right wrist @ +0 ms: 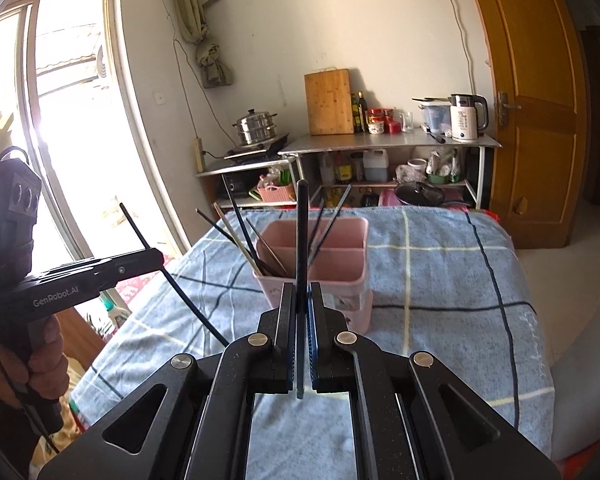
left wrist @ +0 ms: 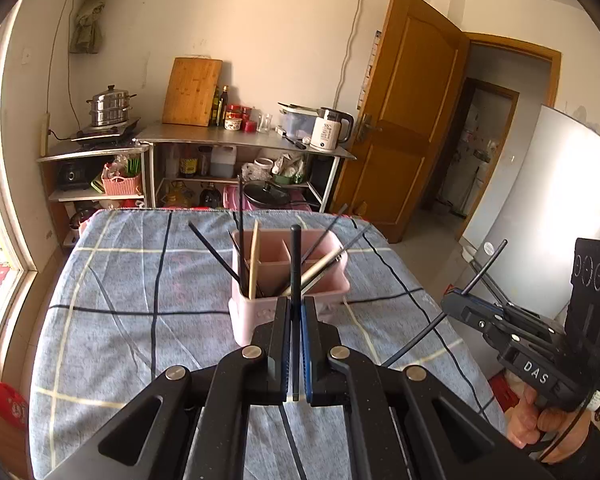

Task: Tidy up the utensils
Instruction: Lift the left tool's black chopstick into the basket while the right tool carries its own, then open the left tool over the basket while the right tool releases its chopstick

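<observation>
A pink divided utensil holder (left wrist: 332, 286) (right wrist: 340, 266) stands on the blue checked cloth, with several black and pale chopsticks leaning in its compartments. My left gripper (left wrist: 296, 304) is shut on a black chopstick (left wrist: 295, 256) that sticks up in front of the holder. My right gripper (right wrist: 301, 292) is shut on another black chopstick (right wrist: 302, 232), also upright, just short of the holder. In the left wrist view the right gripper (left wrist: 456, 300) shows at the right, hand-held, its chopstick (left wrist: 484, 268) crossing it. In the right wrist view the left gripper (right wrist: 156, 258) appears at the left with its chopstick (right wrist: 172, 276).
The cloth-covered table (left wrist: 120, 320) (right wrist: 440, 280) runs to a far edge. Behind it stand metal shelves (left wrist: 236, 140) with a kettle (left wrist: 330, 128), cutting board (left wrist: 192, 92), bottles and a steamer pot (left wrist: 110, 106). A wooden door (left wrist: 412, 112) and fridge (left wrist: 548, 192) are at the right.
</observation>
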{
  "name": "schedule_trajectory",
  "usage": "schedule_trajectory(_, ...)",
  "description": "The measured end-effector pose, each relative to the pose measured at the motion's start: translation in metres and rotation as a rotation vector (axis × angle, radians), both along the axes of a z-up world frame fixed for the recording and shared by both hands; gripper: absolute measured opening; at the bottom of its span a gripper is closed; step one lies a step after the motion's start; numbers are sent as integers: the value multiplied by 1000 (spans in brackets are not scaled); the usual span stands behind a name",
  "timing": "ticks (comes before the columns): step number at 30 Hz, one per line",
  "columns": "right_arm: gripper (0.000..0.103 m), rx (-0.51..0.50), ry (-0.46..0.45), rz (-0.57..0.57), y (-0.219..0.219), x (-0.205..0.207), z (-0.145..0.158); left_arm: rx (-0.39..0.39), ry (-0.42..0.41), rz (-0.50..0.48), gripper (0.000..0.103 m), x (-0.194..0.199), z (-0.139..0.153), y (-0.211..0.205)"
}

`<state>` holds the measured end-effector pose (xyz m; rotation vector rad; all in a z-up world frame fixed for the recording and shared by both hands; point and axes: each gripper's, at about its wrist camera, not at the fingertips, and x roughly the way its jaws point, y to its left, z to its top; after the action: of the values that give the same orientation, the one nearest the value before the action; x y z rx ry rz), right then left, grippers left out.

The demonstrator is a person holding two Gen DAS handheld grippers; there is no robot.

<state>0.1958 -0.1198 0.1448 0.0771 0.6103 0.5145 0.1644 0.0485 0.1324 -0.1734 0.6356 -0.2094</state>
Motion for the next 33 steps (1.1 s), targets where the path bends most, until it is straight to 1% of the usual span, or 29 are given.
schedule_trajectory(7,5,7,-62,24,23,19,21,-17,-45,25,4,29,31,14)
schedule_trajectory(13,5,42,-110,17,33,40,39,-2,-93,39,4,55,52,15)
schedule_trajectory(17,5,48,-134,3,39,51,42,18,-115,42,4,67,53,14)
schedule_trajectory(20,5,53,-139,-8,41,60,39,9,-115,40,4,73,47,14)
schedule_trajectory(25,5,59,-149,-23,45,64,32,30,-134,41,4,76,39,11)
schedule_trajectory(33,5,59,-156,-30,47,68,32,23,-174,49,4,80,54,14)
